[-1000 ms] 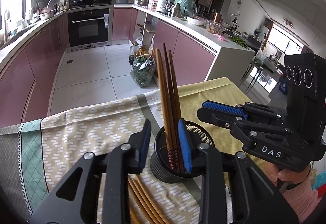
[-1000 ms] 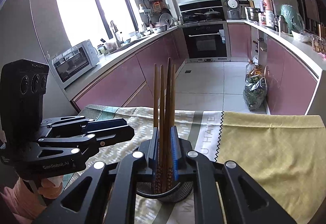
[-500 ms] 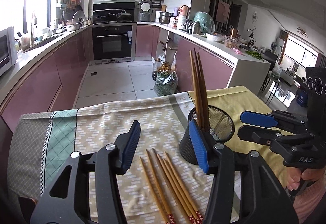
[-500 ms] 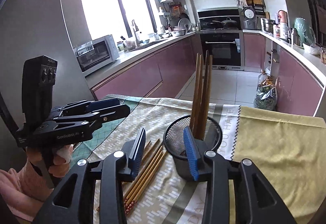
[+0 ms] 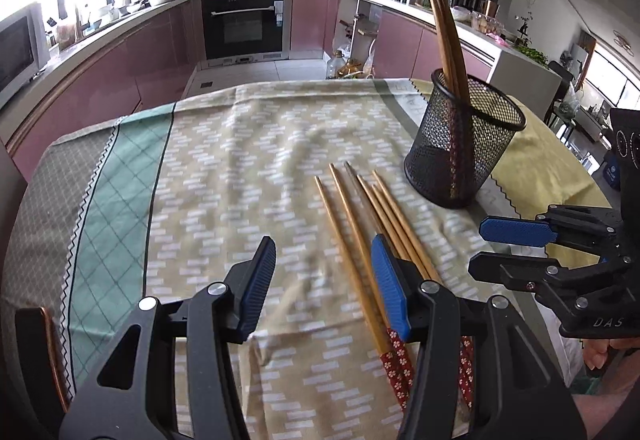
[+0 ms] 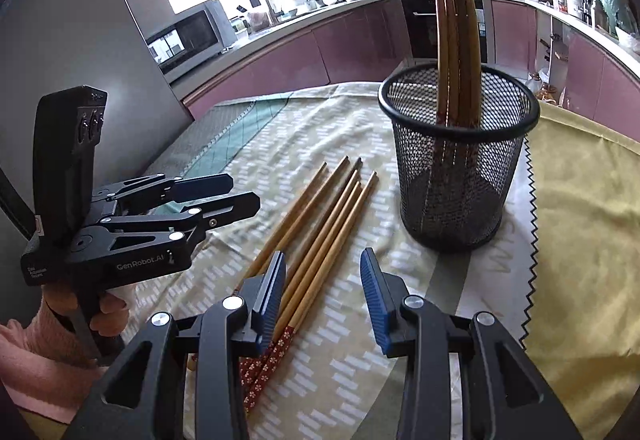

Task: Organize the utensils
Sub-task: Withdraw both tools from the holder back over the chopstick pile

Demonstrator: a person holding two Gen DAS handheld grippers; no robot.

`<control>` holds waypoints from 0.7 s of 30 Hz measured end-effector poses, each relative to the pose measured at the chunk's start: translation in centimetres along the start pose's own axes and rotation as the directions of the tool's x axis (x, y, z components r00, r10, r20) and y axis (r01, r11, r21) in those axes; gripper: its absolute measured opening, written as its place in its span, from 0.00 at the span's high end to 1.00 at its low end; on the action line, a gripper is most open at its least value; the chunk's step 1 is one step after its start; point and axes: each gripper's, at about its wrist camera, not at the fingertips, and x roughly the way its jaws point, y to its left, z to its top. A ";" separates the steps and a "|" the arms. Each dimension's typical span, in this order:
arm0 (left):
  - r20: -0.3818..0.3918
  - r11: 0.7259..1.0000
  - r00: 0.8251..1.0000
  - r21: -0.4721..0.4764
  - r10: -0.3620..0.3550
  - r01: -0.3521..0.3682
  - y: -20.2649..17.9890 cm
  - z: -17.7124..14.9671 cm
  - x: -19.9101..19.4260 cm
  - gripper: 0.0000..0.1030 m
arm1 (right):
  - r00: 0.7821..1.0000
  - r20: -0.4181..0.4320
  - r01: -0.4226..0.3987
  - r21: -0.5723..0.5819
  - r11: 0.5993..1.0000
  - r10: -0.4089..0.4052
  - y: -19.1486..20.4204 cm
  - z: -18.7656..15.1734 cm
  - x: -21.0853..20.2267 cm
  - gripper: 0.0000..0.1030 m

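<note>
Left wrist: left gripper (image 5: 324, 276) jaws apart, nothing between; loose chopsticks (image 5: 360, 224) at 1 o'clock, mesh holder (image 5: 460, 148) beyond. Right tool reads "DAS".

Right wrist: right gripper (image 6: 322, 296) gaping, empty; left one says "GenRobot.AI".

Both grippers, left gripper (image 5: 324, 280) and right gripper (image 6: 322, 294), now stand apart-jawed and empty, pulled back from the mesh cup (image 6: 456, 160) toward the loose chopsticks (image 6: 320, 236)
</note>
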 end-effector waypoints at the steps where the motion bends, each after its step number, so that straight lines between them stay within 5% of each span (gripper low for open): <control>1: -0.007 1.000 1.000 -0.003 0.001 -0.001 0.1 -0.2 0.1 0.52 | 1.000 -0.010 0.003 0.003 1.000 -0.002 0.0 -0.2 0.3 0.64; 21: -0.072 1.000 0.997 0.009 -0.010 0.011 -0.5 -1.6 2.0 0.52 | 0.994 -0.066 0.082 -0.015 0.997 -0.083 0.8 -1.2 1.8 0.64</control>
